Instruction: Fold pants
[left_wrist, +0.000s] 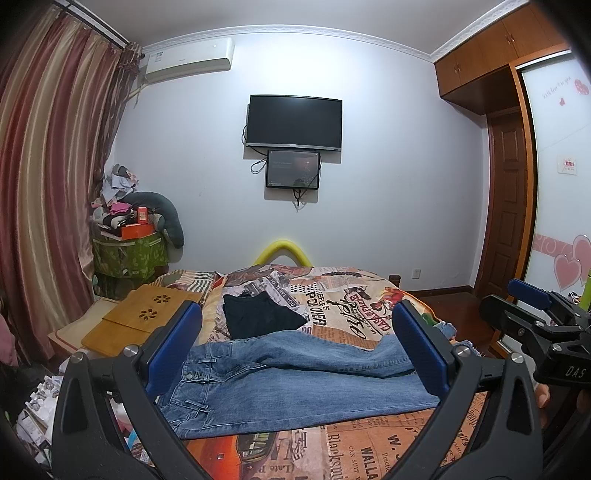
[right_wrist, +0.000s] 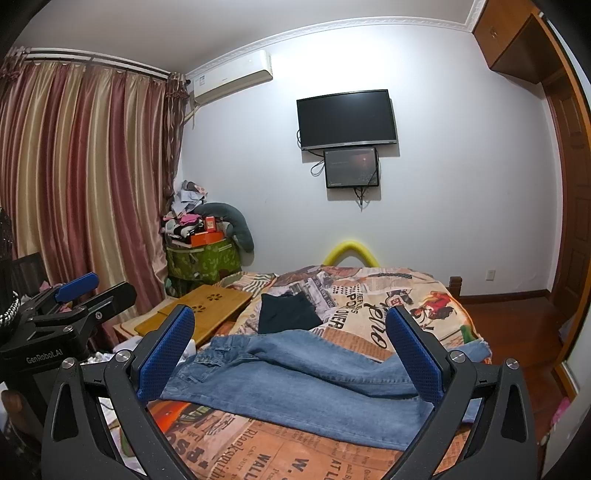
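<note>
The jeans (left_wrist: 295, 384) lie flat across the near part of the bed (left_wrist: 369, 454), waist to the left, legs running right; the far leg sits rumpled and partly over the near one, its hem close to the bed's right edge. A dark garment (left_wrist: 258, 317) lies behind them, just beyond the far leg, so it should stay out of any sweep.

The left gripper (left_wrist: 295, 354) hangs above the jeans with its blue pads wide apart, holding nothing; the right gripper (right_wrist: 291, 358) does the same, also spread and empty. Neither touches the cloth.

The step in hand looks like the first grasp. It would go best with the left gripper taking the waistband (left_wrist: 192, 373) at its far corner and the right taking the far hem; each should pinch both layers of denim, not the bedspread under them; then both lift together and carry the far leg over the near one, edges matched. Denim is stiff and heavy, so a shallow bite may slip; smoothing the rumple first would keep the fold flat.
</note>
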